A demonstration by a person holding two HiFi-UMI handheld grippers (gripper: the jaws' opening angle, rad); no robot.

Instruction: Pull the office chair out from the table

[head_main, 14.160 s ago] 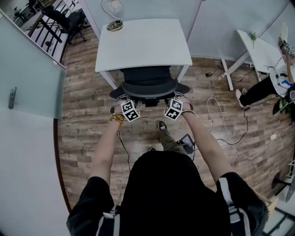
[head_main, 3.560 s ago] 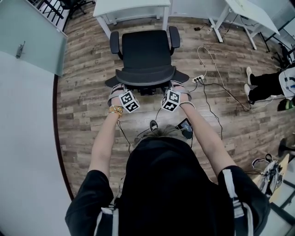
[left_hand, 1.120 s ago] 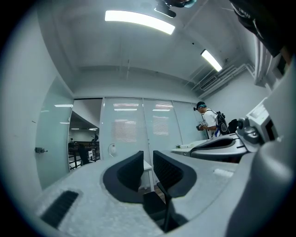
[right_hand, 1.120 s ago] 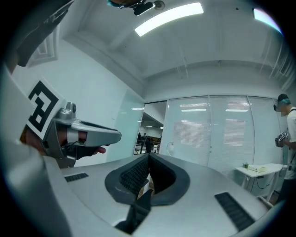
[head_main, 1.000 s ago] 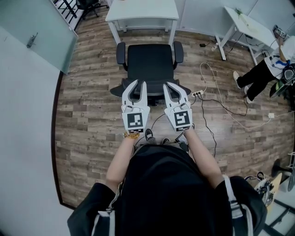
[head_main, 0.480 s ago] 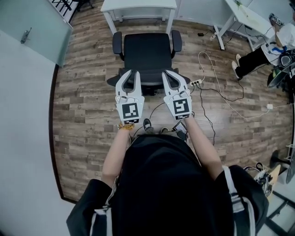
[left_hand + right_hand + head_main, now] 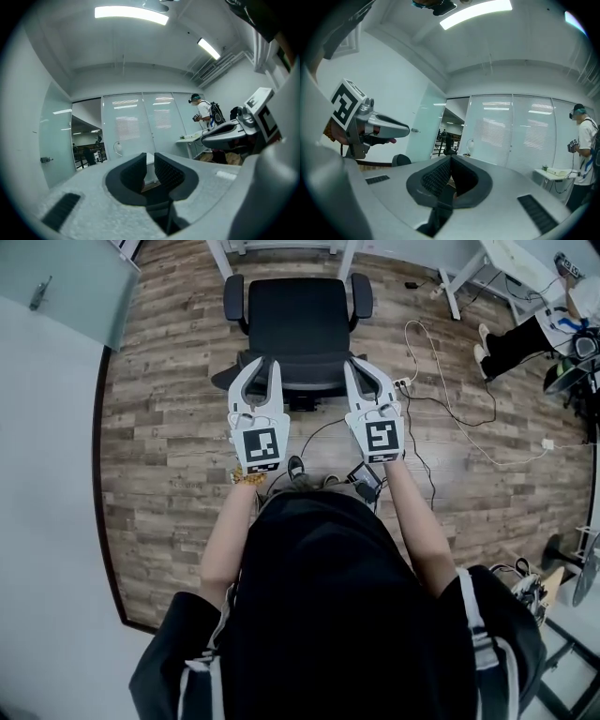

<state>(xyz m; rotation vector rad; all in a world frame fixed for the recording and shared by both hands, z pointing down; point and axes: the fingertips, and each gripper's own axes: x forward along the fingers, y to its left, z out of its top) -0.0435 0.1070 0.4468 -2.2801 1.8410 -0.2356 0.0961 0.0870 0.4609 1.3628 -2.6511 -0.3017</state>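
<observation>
Seen from above, a wood-plank floor [image 7: 169,427] fills the room. It is bounded on the left by a pale wall [image 7: 47,521] with a curved foot and a frosted glass partition [image 7: 66,287]. Only the white legs of the bench [image 7: 216,253] show, at the top edge.

The black office chair [image 7: 298,320] stands on open floor just below those legs, its seat out from under the bench and its backrest toward me. Bare planks lie to its left as far as the wall. To its right the room is tighter, with a power strip [image 7: 405,383] near the base and loose cables [image 7: 441,399] trailing off across the boards. A second white bench [image 7: 511,254] and another person's legs [image 7: 511,338] sit well apart at the upper right.

I hold both grippers level over the backrest's near edge. The left gripper [image 7: 261,367] has just been closing, and its jaws stand a narrow gap apart with nothing between them. The right gripper [image 7: 364,371] has its jaws pressed fully together, empty. My shoes [image 7: 295,468] show just below them.
</observation>
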